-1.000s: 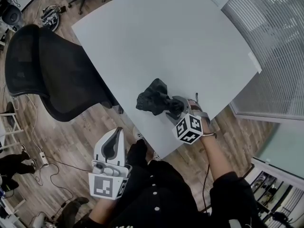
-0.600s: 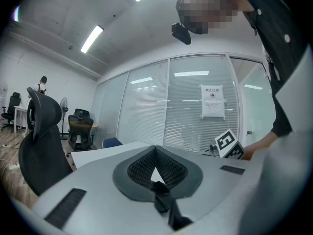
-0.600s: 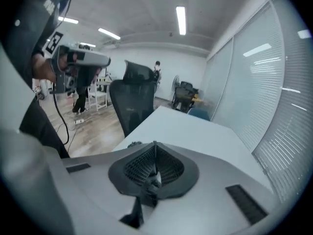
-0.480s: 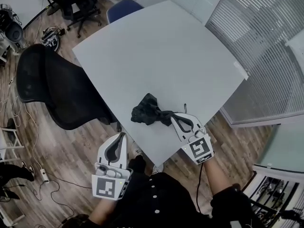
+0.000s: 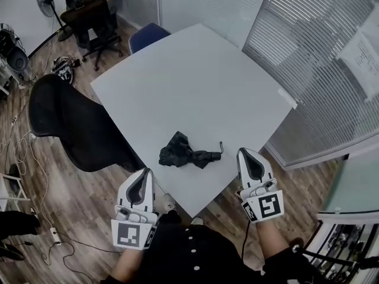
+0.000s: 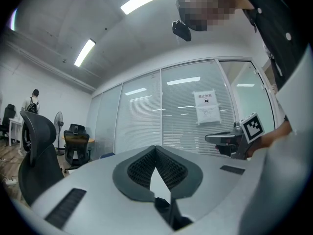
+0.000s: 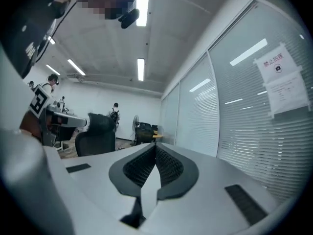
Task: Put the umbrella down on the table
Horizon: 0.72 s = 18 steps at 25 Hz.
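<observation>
At my far left the black mesh office chair stands against the left edge of the white table; just to the right of it, below the table's near edge in the head view, is my left gripper, held level; in the left gripper view its two dark ribbed pads meet at the tips with nothing between them, so those fingers are closed and empty.

Further right lies the folded black umbrella, flat on the table near its near corner; its bunched canopy points left, its handle end and thin wrist strap point right; it sits between my two grippers as the head view has it, a little beyond their tips, and touches neither.

Right of the umbrella, off the table's edge, is my right gripper, also level, its marker cube towards me; in the right gripper view its pads are pressed together with nothing in them; these fingers too are closed and empty.

Furthest right, past the table, runs the glass wall with white blinds.
</observation>
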Motion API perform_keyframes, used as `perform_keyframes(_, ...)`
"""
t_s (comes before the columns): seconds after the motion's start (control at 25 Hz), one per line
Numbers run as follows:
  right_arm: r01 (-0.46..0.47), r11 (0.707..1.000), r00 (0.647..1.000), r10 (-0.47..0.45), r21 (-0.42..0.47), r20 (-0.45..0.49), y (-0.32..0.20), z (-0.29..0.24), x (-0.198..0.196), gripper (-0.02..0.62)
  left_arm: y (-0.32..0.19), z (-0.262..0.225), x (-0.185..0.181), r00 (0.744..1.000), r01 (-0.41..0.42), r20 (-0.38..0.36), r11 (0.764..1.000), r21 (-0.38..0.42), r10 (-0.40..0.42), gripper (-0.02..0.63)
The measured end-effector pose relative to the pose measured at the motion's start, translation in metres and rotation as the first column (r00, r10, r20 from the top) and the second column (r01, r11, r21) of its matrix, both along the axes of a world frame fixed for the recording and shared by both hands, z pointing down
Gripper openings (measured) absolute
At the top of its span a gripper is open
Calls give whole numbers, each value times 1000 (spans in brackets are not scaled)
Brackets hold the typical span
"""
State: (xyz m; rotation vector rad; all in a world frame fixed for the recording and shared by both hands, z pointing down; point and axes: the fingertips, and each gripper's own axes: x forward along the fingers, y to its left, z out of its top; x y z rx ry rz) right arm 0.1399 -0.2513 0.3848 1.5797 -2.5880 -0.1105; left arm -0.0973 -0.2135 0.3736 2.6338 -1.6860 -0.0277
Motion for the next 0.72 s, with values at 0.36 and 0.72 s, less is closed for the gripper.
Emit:
perform_keyframes(0.36,-123,989,991,119,77,55,29,-44,44,29,6,-23,-13,999,38,6,997,71,-38,14)
perform_keyframes(0.72,-237,968,967,227,85,114,54,-53,92,29,10,-36,-21,997,67,39,991,116,-72,14)
